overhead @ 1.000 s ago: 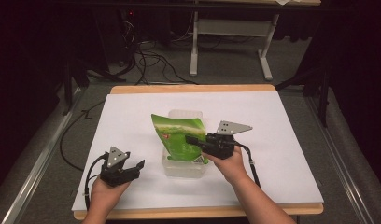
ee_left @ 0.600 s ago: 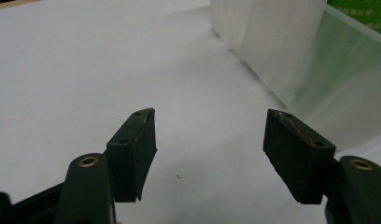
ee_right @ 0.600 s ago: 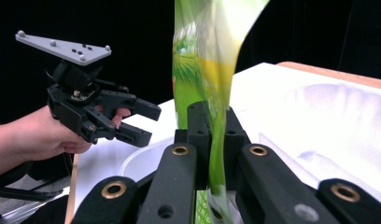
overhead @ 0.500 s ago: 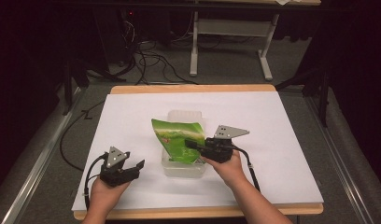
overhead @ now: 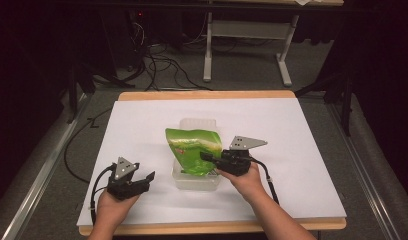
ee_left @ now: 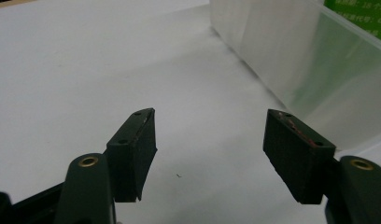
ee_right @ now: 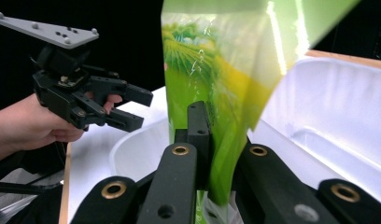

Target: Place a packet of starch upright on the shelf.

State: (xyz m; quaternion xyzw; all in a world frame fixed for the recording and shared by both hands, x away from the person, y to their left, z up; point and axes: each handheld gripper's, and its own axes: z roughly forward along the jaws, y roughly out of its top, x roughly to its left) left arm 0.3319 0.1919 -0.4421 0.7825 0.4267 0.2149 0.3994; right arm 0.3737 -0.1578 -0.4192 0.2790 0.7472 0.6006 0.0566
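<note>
A green plastic pouch [overhead: 193, 150] stands tilted over a clear plastic tub [overhead: 197, 179] in the middle of the white table. My right gripper [overhead: 208, 157] is shut on the pouch's near edge and holds it above the tub. In the right gripper view the black jaws pinch the green pouch [ee_right: 212, 88] over the white tub [ee_right: 328, 112]. My left gripper [overhead: 148, 177] rests on the table to the left of the tub with its jaws apart. In the left gripper view its pads [ee_left: 137, 144] stand wide with bare table between them, and the tub wall [ee_left: 296, 60] rises at the right.
The white table top [overhead: 302, 145] has a wooden edge [overhead: 207, 95] at the far side. Beyond it stand a metal stand [overhead: 247, 45] and loose cables [overhead: 157, 65] on the floor. Black cables trail from both grippers.
The right gripper has shifted the pouch slightly toward the near side of the tub. The left gripper has stayed where it was.
</note>
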